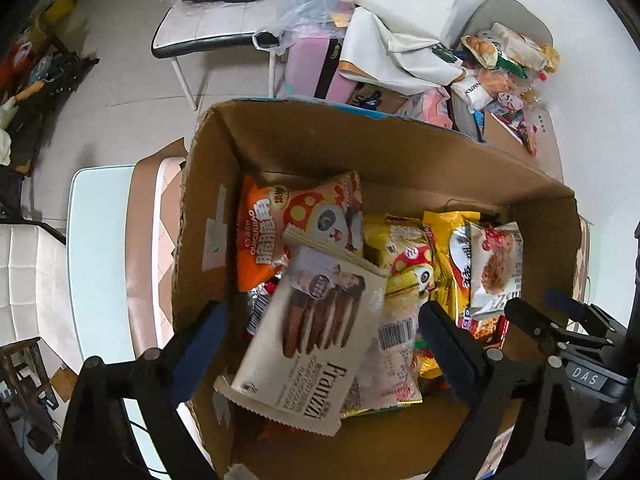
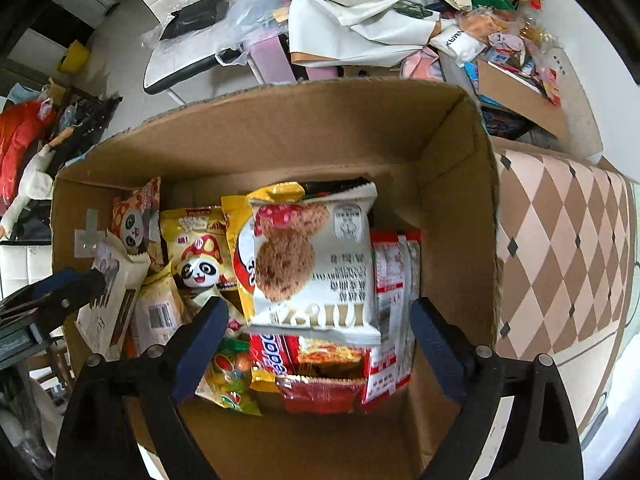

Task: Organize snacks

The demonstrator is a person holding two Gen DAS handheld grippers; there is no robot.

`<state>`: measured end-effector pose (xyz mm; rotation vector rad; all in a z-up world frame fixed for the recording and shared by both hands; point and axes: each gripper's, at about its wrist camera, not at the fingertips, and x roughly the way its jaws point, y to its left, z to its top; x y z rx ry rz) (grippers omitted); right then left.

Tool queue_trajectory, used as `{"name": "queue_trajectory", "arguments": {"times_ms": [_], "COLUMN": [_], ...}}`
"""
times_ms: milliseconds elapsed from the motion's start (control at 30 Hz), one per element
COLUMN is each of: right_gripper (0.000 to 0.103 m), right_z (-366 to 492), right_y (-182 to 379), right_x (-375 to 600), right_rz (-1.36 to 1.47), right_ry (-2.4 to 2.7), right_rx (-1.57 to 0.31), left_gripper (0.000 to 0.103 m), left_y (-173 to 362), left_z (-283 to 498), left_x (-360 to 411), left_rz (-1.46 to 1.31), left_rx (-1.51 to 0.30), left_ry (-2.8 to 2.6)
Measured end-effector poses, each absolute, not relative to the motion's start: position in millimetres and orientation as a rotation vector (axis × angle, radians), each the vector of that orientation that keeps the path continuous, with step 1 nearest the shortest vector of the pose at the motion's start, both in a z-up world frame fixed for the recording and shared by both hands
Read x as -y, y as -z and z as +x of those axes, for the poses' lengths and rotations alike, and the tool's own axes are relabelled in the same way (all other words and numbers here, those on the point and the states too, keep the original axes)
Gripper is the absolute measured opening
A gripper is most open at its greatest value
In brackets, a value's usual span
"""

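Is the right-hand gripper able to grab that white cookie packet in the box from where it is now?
Probably yes. The white cookie packet lies on top of the pile in the cardboard box, nothing covering it, and the right gripper hovers open just above it.

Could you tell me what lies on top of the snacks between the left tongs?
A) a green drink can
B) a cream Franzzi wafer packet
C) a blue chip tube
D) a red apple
B: in the left wrist view the open left tongs straddle the cream Franzzi wafer packet, lying tilted on top of the other snacks in the cardboard box.
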<state>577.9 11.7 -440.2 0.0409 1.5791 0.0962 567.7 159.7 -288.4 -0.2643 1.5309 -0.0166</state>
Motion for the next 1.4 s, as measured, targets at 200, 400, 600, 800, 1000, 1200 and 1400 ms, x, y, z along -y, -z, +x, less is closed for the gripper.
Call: {"name": "queue_trajectory", "arguments": {"times_ms": [200, 400, 600, 800, 1000, 1200, 1400], "right_gripper": [0.095, 0.096, 0.096, 0.096, 0.096, 0.096, 0.096], "right_z": [561.2, 534.5, 494.0, 452.4, 405.2, 347.7, 286.0], "right_y": [425.3, 406.5, 384.5, 351.8, 306.9, 251.5, 191.7], "right_x": [-11.1, -10.1, -4.6, 1.6, 8.7, 13.9, 20.8], "right_rz": [0.02, 0.006, -0.021, -0.006, -0.002, 0.003, 0.028], "right_ry": [-0.099, -0.1, -0.09, -0.095, -0.084, -0.097, -0.118], "right_rx": [-1.544, -1.486, -1.413, -1.338, -1.241, -1.127, -1.014], "left_gripper": [0.098, 0.098, 0.098, 0.098, 0.098, 0.098, 0.098], "left_y": [270.5, 248.3, 224.9, 189.0, 150.7, 109.4, 65.7], "left_z": [554.8, 523.6, 492.5, 453.4, 408.1, 349.9, 292.4], "left_x": [-138.9, -121.4, -109.7, -96.6, -92.5, -87.4, -85.0], "left_rz": [-0.164, -0.101, -0.105, -0.083, -0.107, -0.115, -0.102], "left_rx": [-1.482, -1.391, -1.318, -1.212, -1.122, -1.029, -0.932], "left_ry": [0.026, 0.013, 0.013, 0.003, 0.001, -0.003, -0.02]}}
